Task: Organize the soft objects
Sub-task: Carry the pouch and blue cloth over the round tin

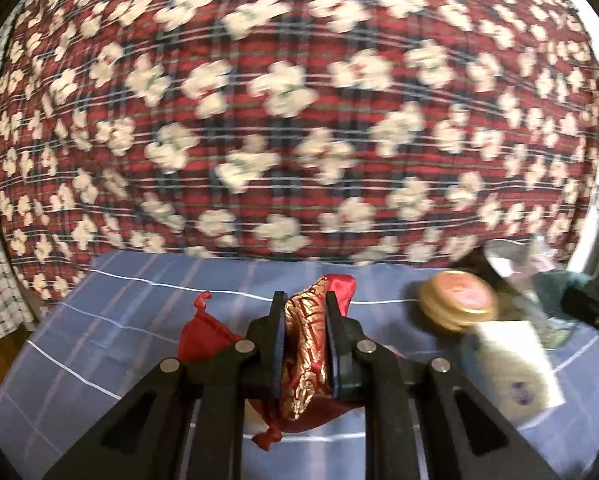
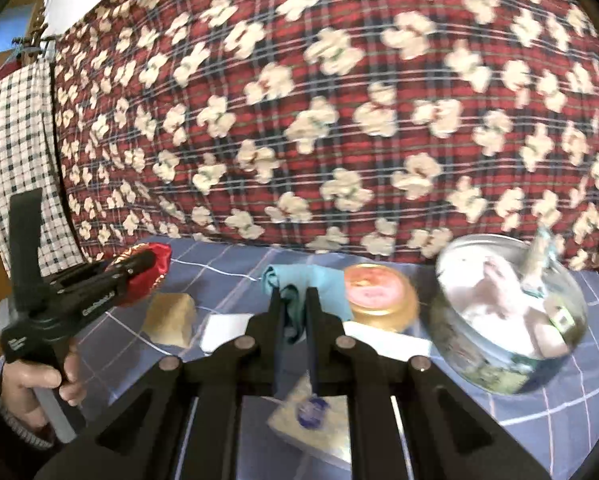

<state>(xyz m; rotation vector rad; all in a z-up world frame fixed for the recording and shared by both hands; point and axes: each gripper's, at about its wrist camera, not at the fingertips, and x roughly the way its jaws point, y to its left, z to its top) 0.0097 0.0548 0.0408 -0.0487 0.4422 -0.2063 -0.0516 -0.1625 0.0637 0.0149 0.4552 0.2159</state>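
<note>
Black fingers of the left gripper (image 1: 304, 300) are clamped on a red and gold pouch (image 1: 305, 344), lifted over the blue checked cloth (image 1: 139, 320) with its cords hanging loose. Right gripper (image 2: 293, 298) is pinched shut on a teal cloth (image 2: 295, 280), just left of the round gold tin (image 2: 377, 296). Clear bowl (image 2: 507, 312) sits right of that tin, holding pale soft stuff; contents blurred. Yellow sponge block (image 2: 170, 318) lies left of the tin, and a flat packet (image 2: 311, 416) with a blue mark lies in front of it.

Both soft items look light, limp and slippery; the satin pouch could slide out, so grip the bunched middle, not the cord ends. The cloth will drape and trail.

Writing: white lettering on the left gripper body in the right wrist view, too blurred to read. Tin lid print unreadable.
</note>
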